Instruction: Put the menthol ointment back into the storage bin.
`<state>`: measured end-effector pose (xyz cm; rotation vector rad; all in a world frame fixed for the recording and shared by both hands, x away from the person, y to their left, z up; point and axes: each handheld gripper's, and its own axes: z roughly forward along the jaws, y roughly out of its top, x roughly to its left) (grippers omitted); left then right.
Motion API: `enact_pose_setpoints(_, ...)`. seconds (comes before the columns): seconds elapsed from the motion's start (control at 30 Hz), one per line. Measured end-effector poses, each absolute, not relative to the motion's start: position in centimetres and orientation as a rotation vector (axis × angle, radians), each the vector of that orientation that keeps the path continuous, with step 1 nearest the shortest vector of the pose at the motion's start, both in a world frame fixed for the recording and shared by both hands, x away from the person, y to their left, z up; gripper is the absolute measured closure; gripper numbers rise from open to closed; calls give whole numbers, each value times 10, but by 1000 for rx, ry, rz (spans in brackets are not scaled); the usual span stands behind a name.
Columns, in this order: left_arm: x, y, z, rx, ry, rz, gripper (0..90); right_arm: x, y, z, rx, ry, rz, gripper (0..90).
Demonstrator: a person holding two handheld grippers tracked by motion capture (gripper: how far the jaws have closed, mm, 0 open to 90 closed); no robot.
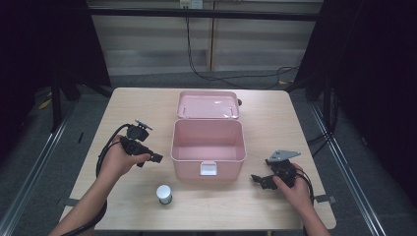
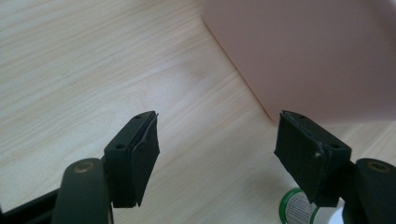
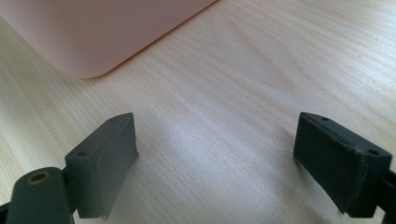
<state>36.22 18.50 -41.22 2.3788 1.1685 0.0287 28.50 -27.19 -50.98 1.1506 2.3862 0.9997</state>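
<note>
A pink box [image 1: 208, 146] stands open at the table's middle, its lid [image 1: 208, 104] laid back behind it and a white latch on its front wall. A small white jar with a green band [image 1: 164, 194] stands in front of the box's left corner. My left gripper [image 1: 156, 158] hovers left of the box, pointing toward it, jaws open and empty. In the left gripper view the box wall [image 2: 317, 56] fills the upper right and the jar [image 2: 296, 207] peeks beside the right jaw. My right gripper [image 1: 256, 179] rests low by the box's right front corner [image 3: 93, 32], open and empty.
The light wooden table [image 1: 275, 118] ends in rounded edges on all sides. Black cables trail from both grippers and across the floor behind the table. Dark curtains and metal rails flank the table.
</note>
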Motion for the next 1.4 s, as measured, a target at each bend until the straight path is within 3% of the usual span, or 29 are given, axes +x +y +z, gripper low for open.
enact_pose_setpoints(0.53,341,163,-411,2454,1063,-38,290,283,-273,-511,1154,2368,1014,121)
enact_pose_setpoints(1.4,315,162,-416,2510,1000,-104,288,283,-273,-511,1154,2368,1015,120)
